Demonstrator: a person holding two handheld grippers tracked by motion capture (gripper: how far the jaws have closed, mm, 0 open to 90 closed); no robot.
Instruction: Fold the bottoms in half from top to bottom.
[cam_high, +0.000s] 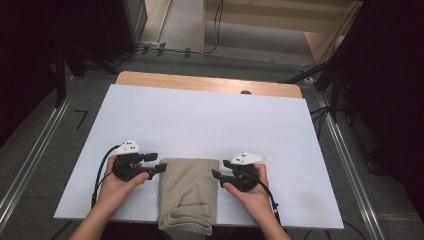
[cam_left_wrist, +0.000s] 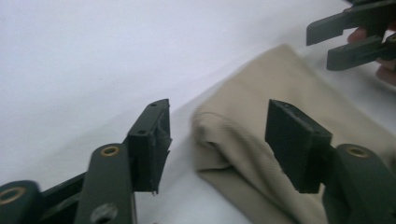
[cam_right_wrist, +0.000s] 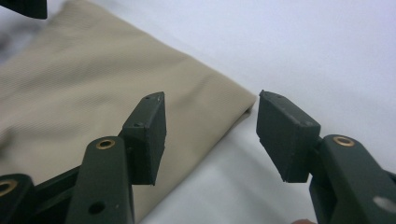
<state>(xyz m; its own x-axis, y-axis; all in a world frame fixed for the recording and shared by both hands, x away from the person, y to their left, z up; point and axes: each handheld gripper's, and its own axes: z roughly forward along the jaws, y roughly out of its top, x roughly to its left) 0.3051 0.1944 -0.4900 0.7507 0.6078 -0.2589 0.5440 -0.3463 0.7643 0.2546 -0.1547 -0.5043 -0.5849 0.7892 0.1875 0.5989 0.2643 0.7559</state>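
A folded beige cloth (cam_high: 189, 192) lies on the white table top (cam_high: 200, 120) at the front edge, its near end hanging over. My left gripper (cam_high: 158, 163) is open at the cloth's far left corner. In the left gripper view the cloth's bunched corner (cam_left_wrist: 219, 130) sits between the open jaws, untouched. My right gripper (cam_high: 220, 169) is open at the cloth's far right corner. The cloth's corner (cam_right_wrist: 233, 105) lies just ahead of its open jaws in the right gripper view. The right gripper (cam_left_wrist: 348, 39) also appears at the top right of the left gripper view.
The white sheet covers a wooden table (cam_high: 210, 82) whose bare strip shows at the far edge. Cables (cam_high: 170, 49) run over the grey floor beyond. Dark stands (cam_high: 325, 75) flank the table on both sides.
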